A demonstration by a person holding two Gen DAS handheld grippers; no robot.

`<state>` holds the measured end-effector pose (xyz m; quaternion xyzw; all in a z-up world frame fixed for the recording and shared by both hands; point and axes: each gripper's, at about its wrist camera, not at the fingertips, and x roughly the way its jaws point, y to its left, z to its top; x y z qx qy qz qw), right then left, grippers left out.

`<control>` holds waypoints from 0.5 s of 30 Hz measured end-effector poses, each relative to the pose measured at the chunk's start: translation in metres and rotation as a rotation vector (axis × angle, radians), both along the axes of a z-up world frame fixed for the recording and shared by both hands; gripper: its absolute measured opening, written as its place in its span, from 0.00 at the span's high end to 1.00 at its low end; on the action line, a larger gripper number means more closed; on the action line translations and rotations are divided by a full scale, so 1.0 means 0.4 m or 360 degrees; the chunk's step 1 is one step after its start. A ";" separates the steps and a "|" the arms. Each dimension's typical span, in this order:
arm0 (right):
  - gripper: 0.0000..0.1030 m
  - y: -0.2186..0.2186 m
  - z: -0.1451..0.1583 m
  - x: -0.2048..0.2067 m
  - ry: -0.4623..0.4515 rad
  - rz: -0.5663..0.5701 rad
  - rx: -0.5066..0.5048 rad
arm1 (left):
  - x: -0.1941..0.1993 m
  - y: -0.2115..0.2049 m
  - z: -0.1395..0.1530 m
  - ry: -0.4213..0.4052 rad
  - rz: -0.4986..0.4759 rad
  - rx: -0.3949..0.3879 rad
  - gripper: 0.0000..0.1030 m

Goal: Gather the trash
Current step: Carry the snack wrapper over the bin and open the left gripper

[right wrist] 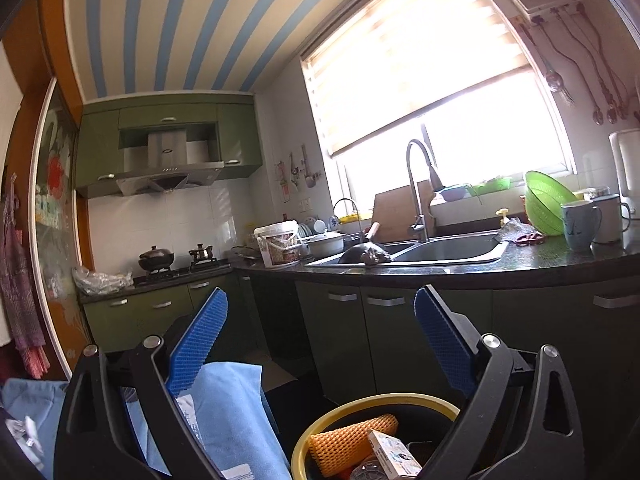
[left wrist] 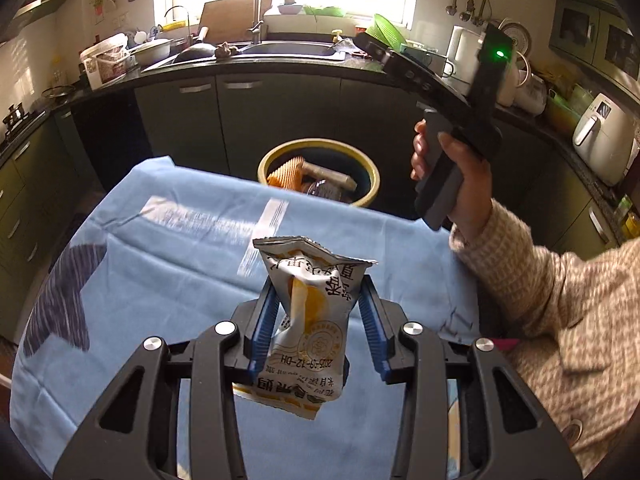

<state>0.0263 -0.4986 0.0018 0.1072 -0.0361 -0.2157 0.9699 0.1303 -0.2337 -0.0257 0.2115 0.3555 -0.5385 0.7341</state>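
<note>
My left gripper (left wrist: 318,300) is shut on a crumpled white and yellow snack wrapper (left wrist: 310,320), pinched at its waist between the blue pads and held above the blue tablecloth (left wrist: 160,264). Beyond the table's far edge stands a round yellow-rimmed trash bin (left wrist: 320,152) with an orange foam net and a small box inside. In the left wrist view, a hand holds the right gripper body up at the right, over the counter. My right gripper (right wrist: 320,308) is open, nothing between its fingers, pointing level at the kitchen, with the trash bin (right wrist: 320,424) just below it.
A dark counter (right wrist: 460,268) with a sink (right wrist: 448,248), tap, green colander (right wrist: 546,200) and mugs runs behind the bin. Green cabinets line the left side, with a stove (right wrist: 176,268) and pot. A white appliance (left wrist: 600,136) stands at the right. A patterned sleeve (left wrist: 560,320) reaches in from the right.
</note>
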 end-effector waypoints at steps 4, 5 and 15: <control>0.07 -0.087 0.021 -0.105 0.0048 -0.0093 0.0052 | 0.048 -0.199 0.004 0.0056 -0.0063 0.0019 0.62; 0.07 -0.105 0.020 -0.136 0.0062 -0.0118 0.0042 | 0.058 -0.247 -0.003 0.0071 -0.0073 0.0038 0.62; 0.07 -0.270 -0.073 -0.429 0.0184 -0.0434 0.0107 | 0.233 -0.700 -0.167 0.0439 0.0119 0.0241 0.61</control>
